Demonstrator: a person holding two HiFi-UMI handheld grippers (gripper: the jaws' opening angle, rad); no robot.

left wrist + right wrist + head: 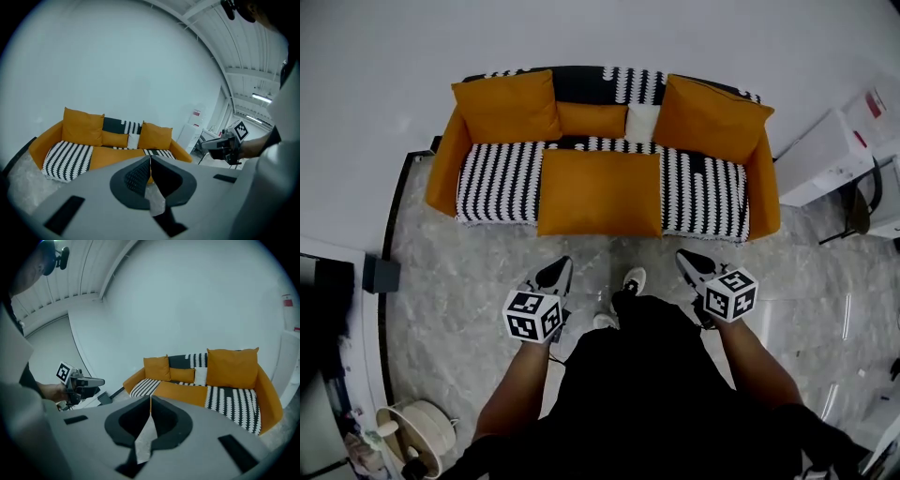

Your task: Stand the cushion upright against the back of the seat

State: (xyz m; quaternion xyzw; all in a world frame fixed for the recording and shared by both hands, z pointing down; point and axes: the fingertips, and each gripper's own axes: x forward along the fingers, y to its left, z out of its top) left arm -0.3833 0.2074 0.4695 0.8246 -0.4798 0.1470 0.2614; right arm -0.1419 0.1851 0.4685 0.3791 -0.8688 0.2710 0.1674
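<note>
Both tools are empty and closed. My left gripper (557, 273) has its jaws pressed together with nothing between them, and my right gripper (688, 261) is the same, as each gripper view confirms. Both hang over the grey marbled floor (459, 281) in front of the sofa (441, 169), pointing toward it and angled somewhat downward. The cushion (600, 192), a large orange one, lies flat on the middle of the seat. Its front edge is level with the seat's front edge, and its rear edge is close to the foot of the backrest. It is not upright. It is well apart from both grippers, with a strip of bare floor between them. The left gripper is lined up roughly with its front left corner. The right gripper stands slightly outside its front right corner, facing the striped cover (703, 192). The same black-and-white cover flanks the cushion on both sides. Against the backrest, a bolster (592, 119) and a small white pillow (642, 122) sit side by side directly behind the flat cushion. Two big orange cushions stand upright in the corners, one at left (508, 105) and one at right (712, 117). My shoes (633, 279) show on the floor between the two grippers. A white cabinet (825, 155) stands to the right of the sofa.
</note>
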